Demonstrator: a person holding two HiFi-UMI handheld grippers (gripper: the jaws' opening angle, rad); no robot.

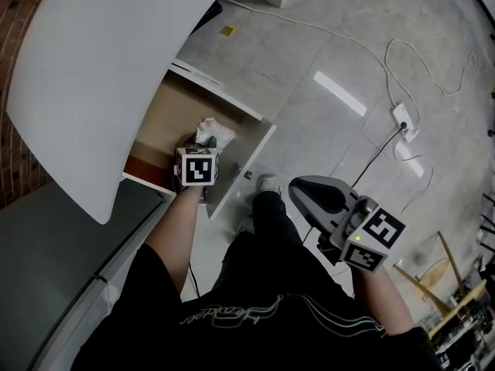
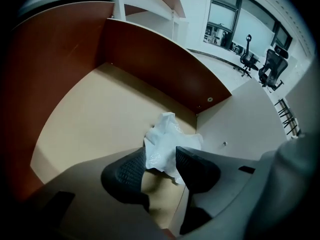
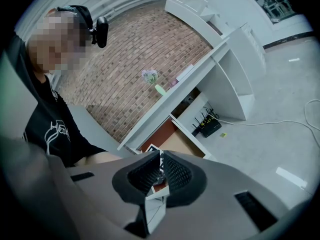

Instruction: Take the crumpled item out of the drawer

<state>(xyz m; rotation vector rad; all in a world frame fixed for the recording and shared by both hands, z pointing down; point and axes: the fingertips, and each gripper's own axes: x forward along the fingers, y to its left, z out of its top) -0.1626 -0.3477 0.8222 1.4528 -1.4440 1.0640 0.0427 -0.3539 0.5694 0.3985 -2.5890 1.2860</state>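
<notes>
Wad of crumpled thin white sheet [image 2: 167, 139], plastic or paper, lies in the open tan-floored wooden drawer [image 2: 95, 114]. It sits close to the corner where the red-brown wall meets the white front panel, at the centre of the left gripper view. The left hand-held gripper [image 2: 160, 163] points straight at it. Its two dark ribbed pads stand one on each side of the wad's near, lower edge and touch it on both flanks, so the jaws look clamped on the wad rather than met on nothing. Most of the wad rises beyond the fingertips, toward the upper middle of that frame. It is taller along the reach of the jaws than it is wide across them, and shows no clearer long axis than that. In the head view the same pairing sits at centre left, the wad just past the marker cube, below the edge of the curved white table [image 1: 93, 76]. The right hand-held gripper [image 1: 303, 192] hangs well apart at lower right of the head view, over the grey concrete floor [image 1: 348, 45], jaws together with nothing between them, so the left hand is plainly the nearer. The lift appears to turn on whether that shallow hold on the wad's edge is enough to bring it up and back over the front panel.
</notes>
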